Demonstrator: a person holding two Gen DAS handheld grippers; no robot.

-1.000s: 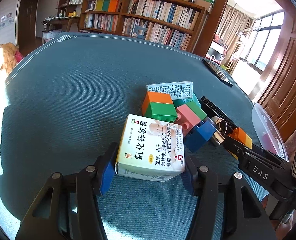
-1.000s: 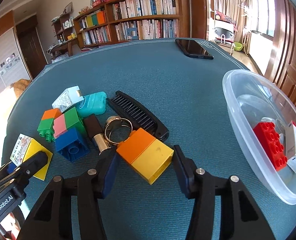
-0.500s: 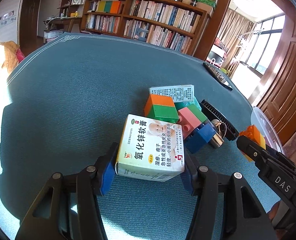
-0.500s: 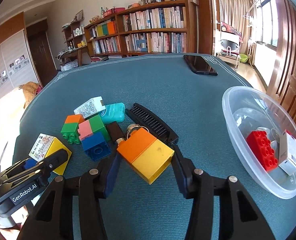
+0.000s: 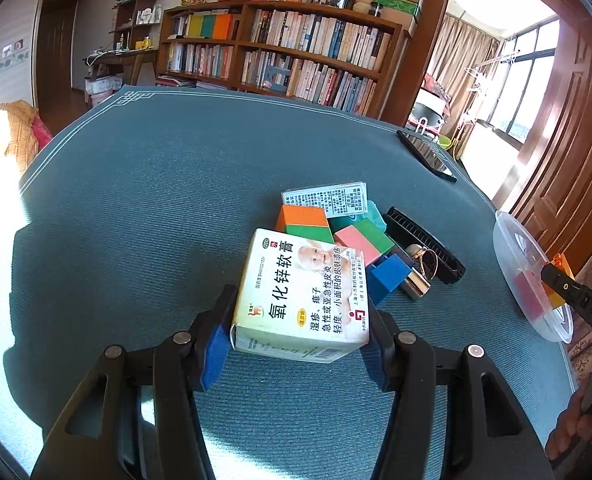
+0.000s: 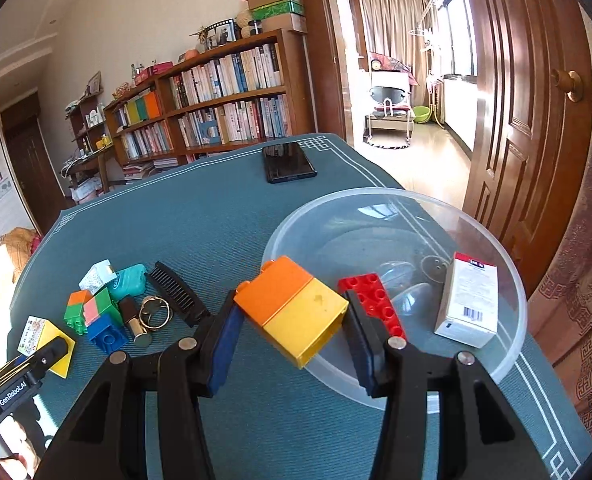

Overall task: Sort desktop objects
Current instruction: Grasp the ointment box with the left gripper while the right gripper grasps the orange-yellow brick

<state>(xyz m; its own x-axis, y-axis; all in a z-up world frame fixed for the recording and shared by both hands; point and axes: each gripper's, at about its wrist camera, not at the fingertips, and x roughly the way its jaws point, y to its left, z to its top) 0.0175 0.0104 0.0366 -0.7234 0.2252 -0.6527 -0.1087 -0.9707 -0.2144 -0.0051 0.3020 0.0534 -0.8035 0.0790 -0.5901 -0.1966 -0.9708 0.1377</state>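
Left gripper (image 5: 300,344): jaws clamped on the two sides of a white-and-yellow ointment box (image 5: 302,294), printed face up, held between the blue pads (image 5: 214,350) just over the teal table cover (image 5: 136,200). Directly beyond the box, a cluster on the cover: orange-and-green block (image 5: 304,222), pink-and-green block (image 5: 362,238) and blue block (image 5: 388,276), touching one another; a small white printed packet (image 5: 328,200) leaning on the far side, over a teal case (image 6: 130,282). Next to the right: lipstick tube (image 5: 414,284) with a gold ring (image 5: 428,260) lying against it, then a black comb (image 5: 424,240) set diagonally. Far edge of the table: black phone (image 5: 426,154), well apart from the cluster. Right side: clear plastic bowl (image 6: 376,204), holding a red flat brick (image 6: 370,298) and a white carton (image 6: 470,300) that leans on the inner wall. Right gripper (image 6: 292,322): jaws closed on an orange-and-yellow block (image 6: 294,308), gripped at its sides, tilted, raised above the near-left rim of the bowl with the orange end reaching in over the bowl. Background: wooden bookshelf (image 5: 288,52) along the far wall, panelled wooden door (image 6: 528,120) at right.
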